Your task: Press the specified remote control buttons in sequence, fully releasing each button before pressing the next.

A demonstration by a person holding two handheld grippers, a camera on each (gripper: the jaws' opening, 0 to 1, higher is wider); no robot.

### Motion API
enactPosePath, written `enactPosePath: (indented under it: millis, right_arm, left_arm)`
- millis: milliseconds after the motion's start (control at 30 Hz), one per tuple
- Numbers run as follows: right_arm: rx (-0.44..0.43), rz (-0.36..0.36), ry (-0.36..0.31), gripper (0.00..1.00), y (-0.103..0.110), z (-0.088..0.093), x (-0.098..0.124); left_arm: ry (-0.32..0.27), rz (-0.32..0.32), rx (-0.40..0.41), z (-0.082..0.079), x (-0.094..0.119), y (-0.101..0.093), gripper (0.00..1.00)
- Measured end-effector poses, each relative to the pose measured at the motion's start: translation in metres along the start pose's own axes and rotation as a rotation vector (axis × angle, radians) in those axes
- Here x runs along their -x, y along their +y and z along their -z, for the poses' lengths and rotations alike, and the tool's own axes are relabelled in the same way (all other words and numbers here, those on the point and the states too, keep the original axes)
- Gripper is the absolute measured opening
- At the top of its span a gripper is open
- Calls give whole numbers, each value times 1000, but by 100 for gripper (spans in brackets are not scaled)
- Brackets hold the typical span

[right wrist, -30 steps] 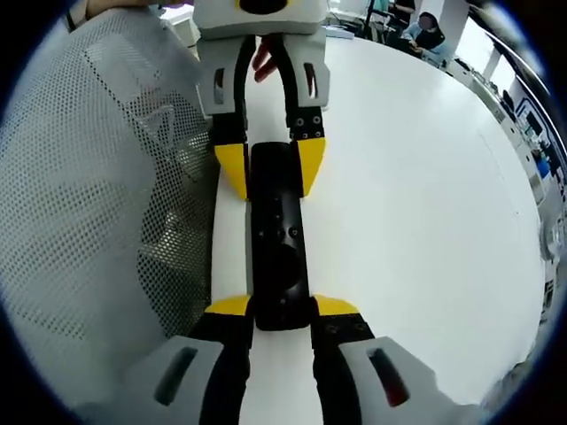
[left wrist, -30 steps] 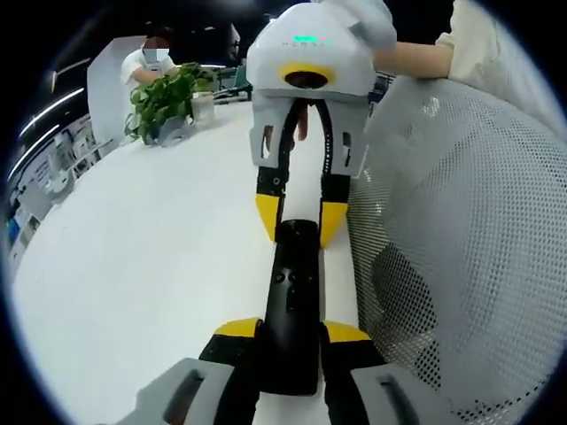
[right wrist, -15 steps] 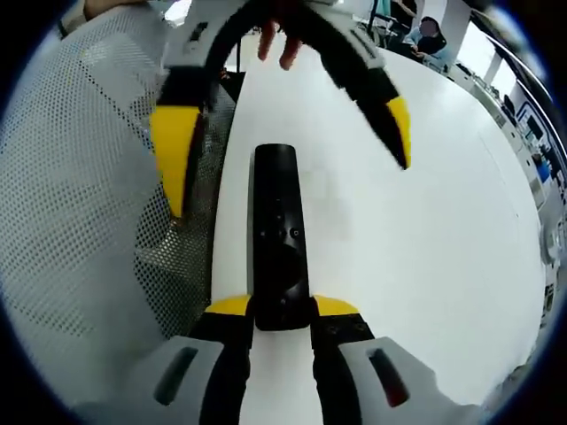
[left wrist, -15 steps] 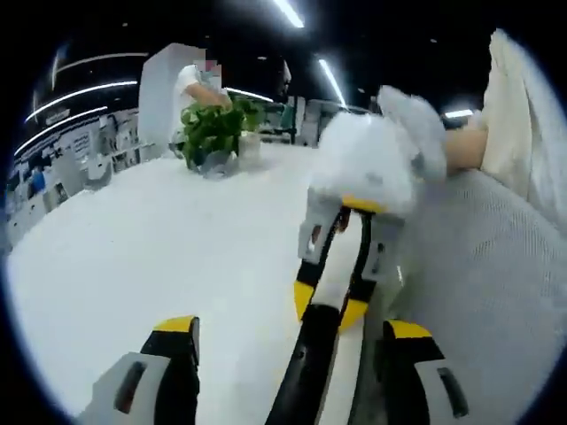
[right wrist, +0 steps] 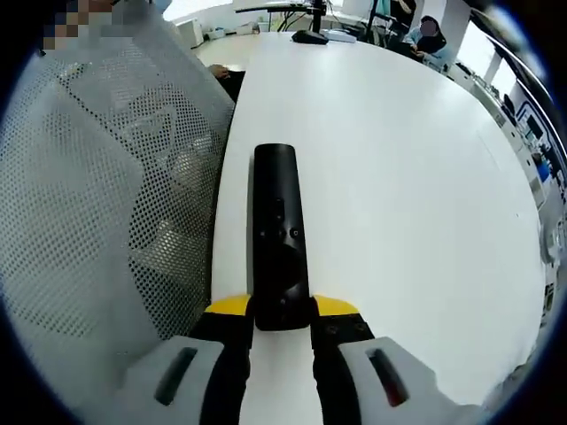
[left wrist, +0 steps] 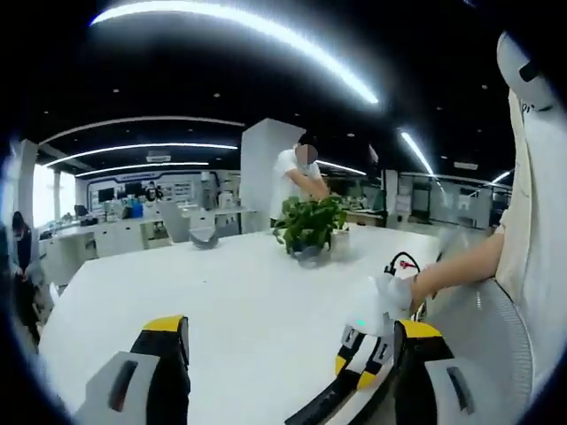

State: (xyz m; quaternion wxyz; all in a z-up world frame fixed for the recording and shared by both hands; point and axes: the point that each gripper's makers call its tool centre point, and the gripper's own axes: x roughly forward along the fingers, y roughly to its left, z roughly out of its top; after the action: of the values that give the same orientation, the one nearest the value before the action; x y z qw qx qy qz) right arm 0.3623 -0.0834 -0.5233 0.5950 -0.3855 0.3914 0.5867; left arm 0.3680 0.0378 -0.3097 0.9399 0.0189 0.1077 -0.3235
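A long black remote control lies lengthwise on the white table, close to its left edge. My right gripper is shut on the remote's near end, a yellow tip on each side. In the left gripper view, my left gripper is open and raised off the table, with nothing between its jaws. Low in that view, the right gripper holds the remote, and a gloved hand and bare forearm reach to it.
A grey mesh chair back stands against the table's left edge beside the remote. A potted green plant sits further down the table, with a person standing behind it. Another person sits at the far end.
My left gripper has let go of the remote's far end, opened wide and pulled up and away from it. The right gripper still holds the remote in the same place.
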Motion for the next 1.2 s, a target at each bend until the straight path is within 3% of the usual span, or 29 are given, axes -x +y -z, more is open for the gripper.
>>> enactPosePath:
  millis: [100,167,233,300,367,533,700,833,1067,1200]
  right_arm:
    - [-2,4,-8,24,0,0,0]
    - [-8,6,-16,24,1,0,0]
    - [-14,8,-21,24,0,0,0]
    - [-11,10,-23,24,1,-1,0]
    - [-24,15,-28,24,1,-1,0]
    - [-21,10,-18,24,2,0,1]
    - [-25,11,-12,24,2,-1,1]
    - [-34,23,1,24,-2,3,2]
    - [-111,54,1,24,-15,12,6]
    - [-96,72,10,24,-25,15,8]
  left_arm:
    - [-40,-39,52,6,-1,1,100]
    - [20,-83,52,16,-2,6,100]
    - [-22,-106,26,10,-5,11,100]
    - [-40,-103,30,7,-4,12,100]
    - [-53,-77,133,7,-5,10,100]
    - [-57,-87,94,6,-4,13,100]
    - [-94,-73,214,2,-5,14,100]
    - [-101,-99,201,2,-2,19,100]
    - [-46,-128,69,11,-3,18,100]
    - [0,-133,35,18,-6,19,100]
